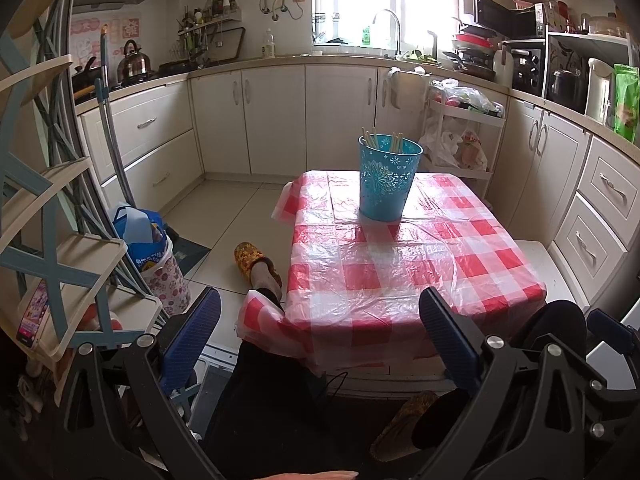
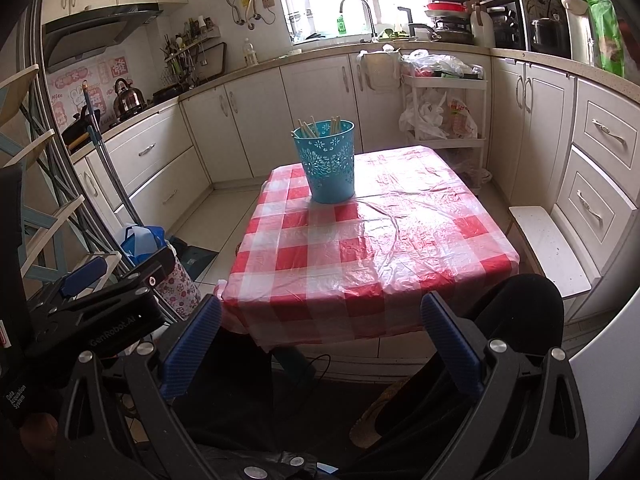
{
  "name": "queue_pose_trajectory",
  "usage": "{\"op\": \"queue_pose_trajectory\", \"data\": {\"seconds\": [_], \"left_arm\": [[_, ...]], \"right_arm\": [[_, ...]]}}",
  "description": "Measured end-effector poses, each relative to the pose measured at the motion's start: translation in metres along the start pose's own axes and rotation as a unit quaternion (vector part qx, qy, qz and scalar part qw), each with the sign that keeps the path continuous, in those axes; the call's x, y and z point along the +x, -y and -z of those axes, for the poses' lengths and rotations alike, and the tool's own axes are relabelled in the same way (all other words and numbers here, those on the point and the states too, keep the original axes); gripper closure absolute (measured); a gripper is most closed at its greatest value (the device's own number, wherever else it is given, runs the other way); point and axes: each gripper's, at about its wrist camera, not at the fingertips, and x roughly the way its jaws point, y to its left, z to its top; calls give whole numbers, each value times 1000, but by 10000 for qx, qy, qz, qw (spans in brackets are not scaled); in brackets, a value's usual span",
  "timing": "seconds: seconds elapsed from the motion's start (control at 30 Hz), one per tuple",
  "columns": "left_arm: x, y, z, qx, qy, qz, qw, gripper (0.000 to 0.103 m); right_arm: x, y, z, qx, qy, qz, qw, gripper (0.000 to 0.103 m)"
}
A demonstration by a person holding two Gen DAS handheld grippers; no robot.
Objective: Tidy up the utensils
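Item: turquoise perforated metal bucket with floral cut-outs [image 1: 386, 178], upright at centre frame in both wrist views, standing on the far half of a small table under a red-and-white checked plastic cloth [image 1: 400, 264]. Contents: pale wooden chopsticks [image 1: 394, 142], leaning together inside, tips above the rim. No loose utensils visible on the cloth.

Left gripper [image 1: 320, 340]: lower frame, blue-padded fingers [image 1: 192, 344] spread wide, nothing between them, held short of the near table edge. Right gripper [image 2: 320, 340]: same attitude, jaws wide apart and empty; the left unit shows at lower left of its view.

Step in hand, by judgement: sorting appears done or not begun, as all sticks sit in the bucket. Any further handling calls for a top-down approach to the rim, pinching the sticks near their upper ends, with the other gripper steadying the bucket wall, since a light bucket on slick plastic may slide or tip.

Clearance: near half of the cloth is bare, giving open room ahead. Cloth hangs loose at the near corners and could snag. Person's knees sit under the near edge; shelving stands at left frame, cabinets at right.
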Motion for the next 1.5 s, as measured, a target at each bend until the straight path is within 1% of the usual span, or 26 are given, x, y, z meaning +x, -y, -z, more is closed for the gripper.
{"op": "queue_pose_trajectory", "data": {"seconds": [1.5], "left_arm": [[0, 1, 0, 18, -21, -7, 10000, 8]], "right_arm": [[-2, -1, -2, -1, -35, 1, 10000, 7]]}}
